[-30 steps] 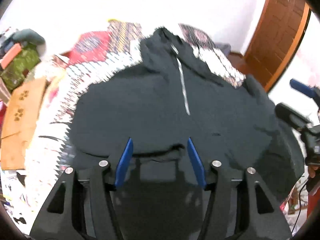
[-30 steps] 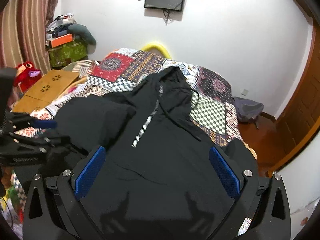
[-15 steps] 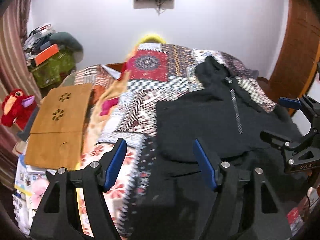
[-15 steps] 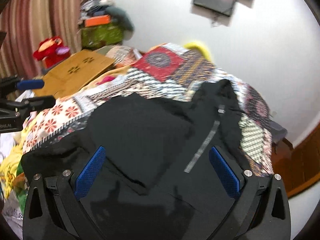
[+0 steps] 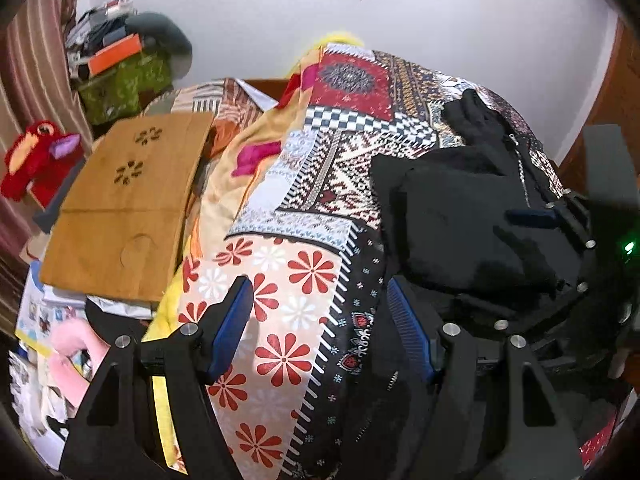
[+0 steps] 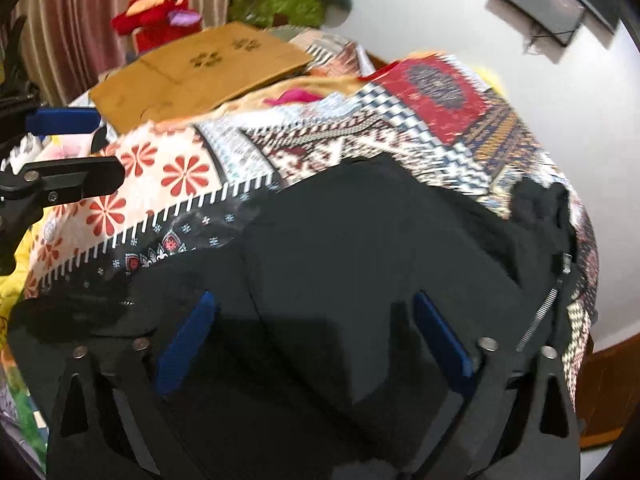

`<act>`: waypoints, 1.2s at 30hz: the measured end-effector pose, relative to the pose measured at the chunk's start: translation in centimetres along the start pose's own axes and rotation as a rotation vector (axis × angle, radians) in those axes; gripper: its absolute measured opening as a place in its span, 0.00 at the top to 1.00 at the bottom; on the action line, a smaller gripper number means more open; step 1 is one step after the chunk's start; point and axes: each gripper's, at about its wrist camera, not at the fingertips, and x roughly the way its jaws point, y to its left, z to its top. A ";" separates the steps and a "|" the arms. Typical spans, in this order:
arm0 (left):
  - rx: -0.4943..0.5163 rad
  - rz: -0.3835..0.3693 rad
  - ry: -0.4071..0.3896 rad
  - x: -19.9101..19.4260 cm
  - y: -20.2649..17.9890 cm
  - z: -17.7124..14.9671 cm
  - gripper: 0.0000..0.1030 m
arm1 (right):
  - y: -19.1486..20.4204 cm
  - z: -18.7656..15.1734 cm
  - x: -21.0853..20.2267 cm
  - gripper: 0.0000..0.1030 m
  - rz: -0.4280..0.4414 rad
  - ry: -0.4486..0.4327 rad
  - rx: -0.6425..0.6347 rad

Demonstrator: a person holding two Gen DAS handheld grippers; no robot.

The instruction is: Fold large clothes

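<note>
Both grippers swung left since second ago; hoodie sleeve now folded across body. Left gripper (image 5: 320,328) hovers over patchwork bedspread (image 5: 296,264) at bed edge, jaws apart, holding nothing. Right gripper (image 6: 312,340) hangs low over black hoodie (image 6: 360,240), jaws spread, empty. Hoodie lies flat on bedspread, soft matte fabric, metal zipper (image 6: 548,300) running to hood. Flat wooden board (image 5: 128,204) beside bed, red plush toy (image 5: 36,156) beyond.

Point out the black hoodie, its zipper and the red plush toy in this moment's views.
hoodie (image 6: 360,248): right wrist view, on the flat folded-over panel.
zipper (image 6: 548,300): right wrist view, midway along the silver teeth.
plush toy (image 5: 34,160): left wrist view, on its red body.
</note>
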 end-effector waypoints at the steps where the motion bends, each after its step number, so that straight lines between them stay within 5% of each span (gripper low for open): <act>1: -0.006 0.000 0.008 0.5 0.2 -0.1 0.34 | 0.3 0.1 0.7 0.15 0.005 0.015 -0.008; 4: -0.006 0.001 0.024 1.5 0.1 -0.4 0.34 | 0.9 0.1 2.3 0.23 -0.005 0.049 -0.025; 11: 0.008 -0.009 0.038 2.1 -0.5 -0.7 0.34 | 2.2 -0.8 2.6 0.68 -0.056 0.048 -0.127; 17: 0.019 -0.017 0.015 0.3 -1.6 -0.7 0.34 | 1.0 -0.9 0.9 0.90 -0.037 0.024 -0.077; 28: 0.045 -0.033 -0.050 -4.7 -4.3 0.1 0.34 | -5.4 -2.4 -7.6 0.94 -0.113 -0.149 0.115; 36: 0.112 -0.033 -0.043 -5.7 -8.4 -0.1 0.34 | -10.7 -7.0 -12.5 0.94 -0.147 -0.215 0.289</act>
